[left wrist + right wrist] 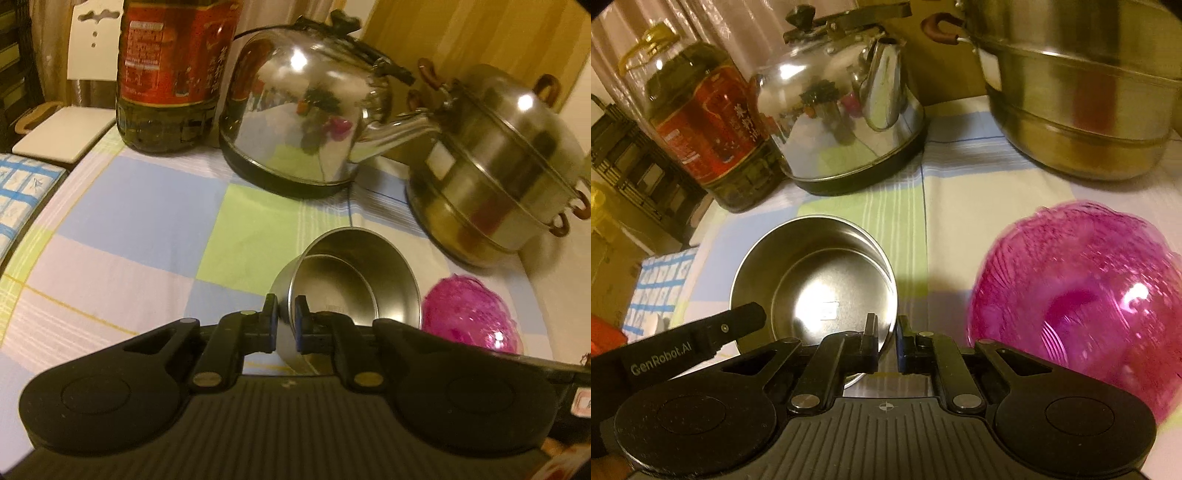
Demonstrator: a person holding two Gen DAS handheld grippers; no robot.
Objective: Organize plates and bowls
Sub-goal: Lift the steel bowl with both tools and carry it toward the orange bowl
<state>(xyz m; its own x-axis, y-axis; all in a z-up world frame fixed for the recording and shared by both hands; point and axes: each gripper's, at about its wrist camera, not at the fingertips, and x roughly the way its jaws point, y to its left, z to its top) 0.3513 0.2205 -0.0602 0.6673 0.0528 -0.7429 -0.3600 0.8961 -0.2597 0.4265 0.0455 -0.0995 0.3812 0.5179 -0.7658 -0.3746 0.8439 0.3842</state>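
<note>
A steel bowl (347,280) sits tilted on the checked tablecloth; in the left wrist view a second steel bowl seems nested inside it. My left gripper (286,325) is shut on the bowl's near rim, one finger inside and one outside. In the right wrist view the steel bowl (816,280) has my right gripper (887,343) shut on its right rim. A pink translucent bowl (1082,295) lies upside down to the right; it also shows in the left wrist view (472,314). The left gripper's body (679,347) shows at the bowl's left.
A steel kettle (306,118) on a black base, a large oil bottle (170,74) and a stacked steel steamer pot (498,177) stand along the back of the table. A white chair (74,92) stands beyond the table's left edge.
</note>
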